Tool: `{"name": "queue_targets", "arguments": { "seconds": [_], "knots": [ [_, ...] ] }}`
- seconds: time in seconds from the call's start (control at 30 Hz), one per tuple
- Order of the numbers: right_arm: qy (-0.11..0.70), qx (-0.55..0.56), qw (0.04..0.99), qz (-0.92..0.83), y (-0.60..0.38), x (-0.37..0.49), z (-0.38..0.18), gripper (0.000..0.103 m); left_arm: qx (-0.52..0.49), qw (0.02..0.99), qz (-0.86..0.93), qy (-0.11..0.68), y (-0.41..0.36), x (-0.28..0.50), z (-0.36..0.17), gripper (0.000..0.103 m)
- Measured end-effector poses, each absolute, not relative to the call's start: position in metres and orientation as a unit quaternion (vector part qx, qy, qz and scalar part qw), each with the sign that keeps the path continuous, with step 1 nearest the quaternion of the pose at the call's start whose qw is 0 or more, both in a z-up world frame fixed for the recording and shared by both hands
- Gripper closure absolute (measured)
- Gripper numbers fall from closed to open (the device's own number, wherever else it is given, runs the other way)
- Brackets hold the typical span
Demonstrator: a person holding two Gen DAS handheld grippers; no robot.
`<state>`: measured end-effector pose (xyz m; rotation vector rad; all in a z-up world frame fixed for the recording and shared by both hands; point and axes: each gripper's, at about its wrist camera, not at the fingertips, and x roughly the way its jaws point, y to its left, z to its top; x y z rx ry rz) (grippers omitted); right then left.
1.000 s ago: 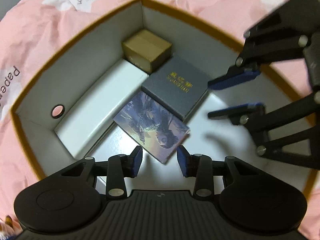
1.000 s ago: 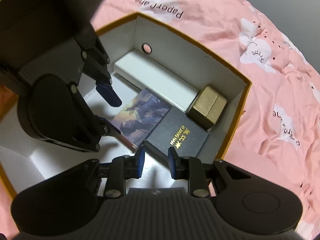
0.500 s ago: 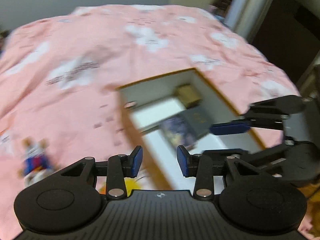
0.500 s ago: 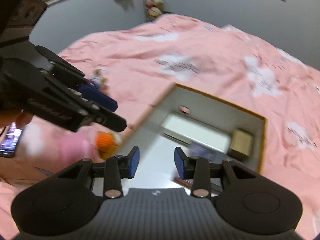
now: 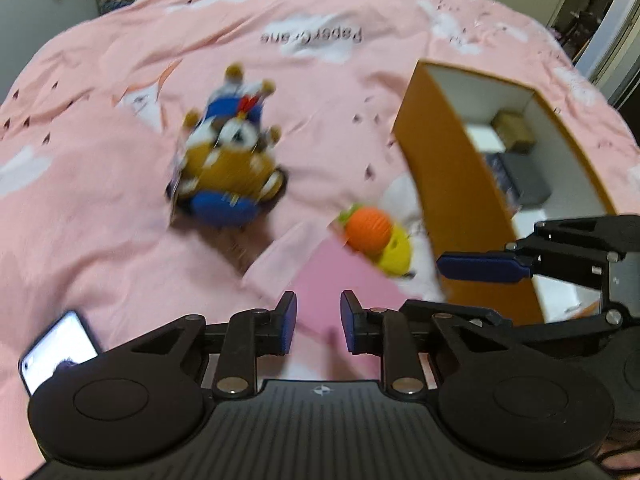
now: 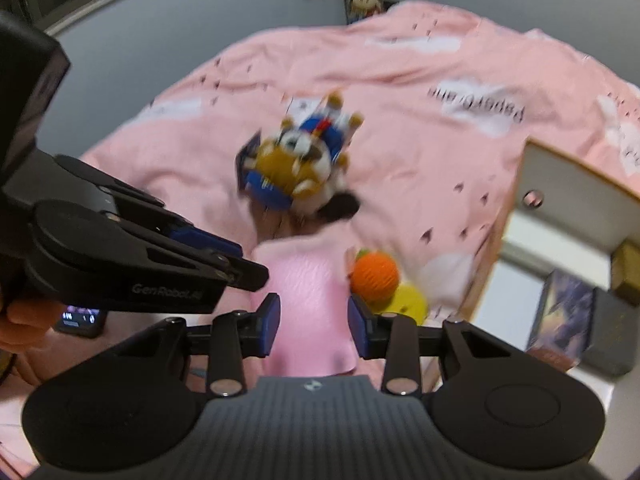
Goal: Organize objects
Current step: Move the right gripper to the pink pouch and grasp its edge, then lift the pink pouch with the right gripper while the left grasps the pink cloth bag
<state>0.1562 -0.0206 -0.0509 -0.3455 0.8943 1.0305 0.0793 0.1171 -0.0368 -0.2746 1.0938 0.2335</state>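
The pink bedspread [image 5: 100, 208] with its white cloud prints fills most of what I see, blurred in both views; on it, to my right, stands the open box [image 5: 448, 184], orange outside and white inside, with a round hole in one wall; inside it lie a long white box [image 6: 520, 252], a grey flat box [image 6: 612, 332], a picture-printed book [image 6: 564, 316] touching the grey one, and a small tan carton [image 6: 628, 268] at the far corner. Outside the box, well apart from it on the bedspread, lies the plush toy [image 5: 228, 160], brown, white and blue; nearer me a pink folded cloth [image 6: 308, 304] lies flat, and at its box-side edge, between cloth and box wall, sit the orange ball [image 5: 368, 230] and the yellow piece [image 5: 396, 256], touching each other. A lit phone [image 5: 60, 348] lies on the bedspread at my lower left. My left gripper [image 5: 316, 326] hangs over the pink cloth, blue pads parted with a clear gap, holding nothing; my right gripper [image 6: 314, 326] hovers over the same cloth, pads spread wider, also empty, its right pad just beside the orange ball.
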Motion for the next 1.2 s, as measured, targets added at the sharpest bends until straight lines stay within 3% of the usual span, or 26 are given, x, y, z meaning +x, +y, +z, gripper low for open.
{"name": "queue_targets", "arguments": {
  "seconds": [0.23, 0.37, 0.5, 0.63, 0.9, 0.97, 1.2],
  "knots": [
    [0.432, -0.18, 0.745, 0.476, -0.005, 0.147, -0.069, 0.064, -0.104, 0.828, 0.114, 0.539, 0.122, 0.062, -0.052, 0.076],
    [0.436, -0.2, 0.734, 0.48, 0.013, 0.141, -0.079, 0.064, -0.091, 0.823, 0.122, 0.547, 0.127, 0.058, -0.059, 0.088],
    [0.438, -0.234, 0.732, 0.467, 0.03, 0.137, -0.092, 0.062, -0.125, 0.825, 0.118, 0.538, 0.139, 0.052, -0.059, 0.09],
    [0.43, -0.266, 0.73, 0.461, 0.042, 0.131, -0.102, 0.044, -0.148, 0.826, 0.117, 0.532, 0.147, 0.051, -0.059, 0.09],
    [0.402, -0.32, 0.744, 0.428, 0.059, 0.131, -0.115, 0.039, -0.173, 0.824, 0.112, 0.528, 0.154, 0.052, -0.063, 0.09],
    [0.406, -0.311, 0.745, 0.428, 0.056, 0.133, -0.112, 0.041, -0.177, 0.825, 0.11, 0.525, 0.155, 0.052, -0.062, 0.09],
    [0.428, -0.27, 0.752, 0.422, 0.035, 0.146, -0.089, 0.075, -0.193, 0.827, 0.107, 0.516, 0.156, 0.056, -0.062, 0.084]
  ]
}}
